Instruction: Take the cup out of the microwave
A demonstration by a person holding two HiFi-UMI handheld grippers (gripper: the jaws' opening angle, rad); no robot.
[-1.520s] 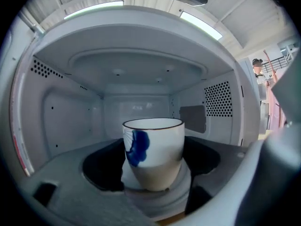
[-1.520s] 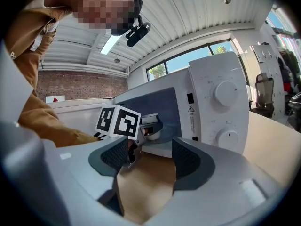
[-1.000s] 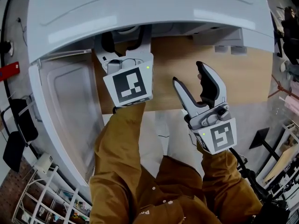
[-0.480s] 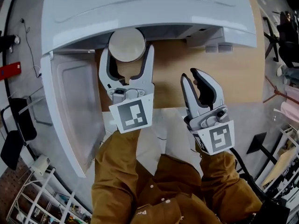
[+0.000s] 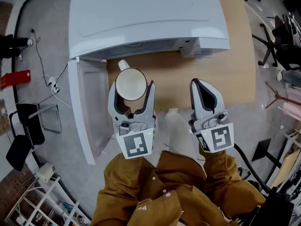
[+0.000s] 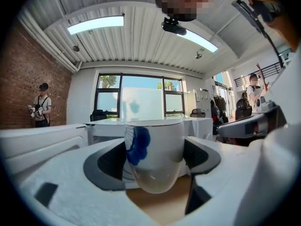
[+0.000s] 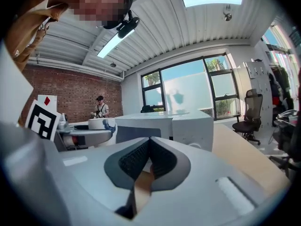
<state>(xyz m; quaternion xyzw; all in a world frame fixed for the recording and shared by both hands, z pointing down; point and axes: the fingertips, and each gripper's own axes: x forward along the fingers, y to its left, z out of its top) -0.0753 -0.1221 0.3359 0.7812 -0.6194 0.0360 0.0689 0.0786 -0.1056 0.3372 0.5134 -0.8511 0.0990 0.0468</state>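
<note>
A white cup (image 5: 131, 84) with a blue mark and a handle sits between the fingers of my left gripper (image 5: 131, 87), which is shut on its sides. The cup hangs above the wooden table (image 5: 216, 69), just in front of the white microwave (image 5: 146, 18), whose door (image 5: 89, 112) stands swung open to the left. In the left gripper view the cup (image 6: 157, 149) fills the gap between the dark pads (image 6: 109, 166). My right gripper (image 5: 203, 84) hovers to the cup's right with its jaws shut and nothing between them. In the right gripper view the right gripper (image 7: 149, 160) also reads as shut.
Office chairs (image 5: 282, 41) stand to the right of the table. At the left, on the floor, lie cables (image 5: 49, 76) and a red object (image 5: 13, 78). A white wire rack (image 5: 42, 201) is at the bottom left. A person (image 6: 41, 105) stands by the brick wall.
My left gripper has drawn the cup out of the microwave toward me and lifted it. The right gripper's jaws have closed from wide open to shut.
</note>
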